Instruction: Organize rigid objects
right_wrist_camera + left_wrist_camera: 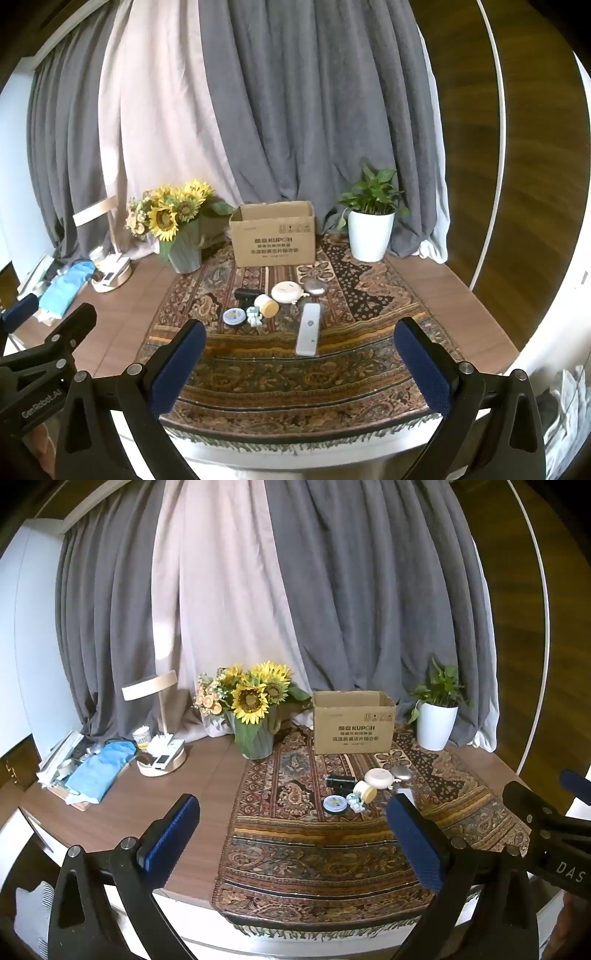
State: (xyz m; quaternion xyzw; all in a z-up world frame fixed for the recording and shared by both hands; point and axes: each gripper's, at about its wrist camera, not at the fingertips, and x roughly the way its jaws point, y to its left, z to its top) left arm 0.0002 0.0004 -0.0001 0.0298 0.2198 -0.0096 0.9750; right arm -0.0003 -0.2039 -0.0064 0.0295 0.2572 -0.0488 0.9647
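Note:
An open cardboard box [354,722] [273,233] stands at the back of a patterned rug [295,362]. In front of it lie several small items: a white remote [308,329], a round white disc [286,291], a silver dome [316,286], a cream jar on its side [266,305], a small robot figure [254,316], a round tin [234,316] and a black block [246,294]. My left gripper [293,814] and right gripper [301,341] both hover open over the rug's near edge, well short of the items, with nothing between their fingers.
A sunflower vase [254,716] stands left of the box and a white potted plant [370,236] to its right. A wooden lamp [160,731] and a blue cloth [101,768] sit at the far left. Grey curtains [314,110] hang behind the table.

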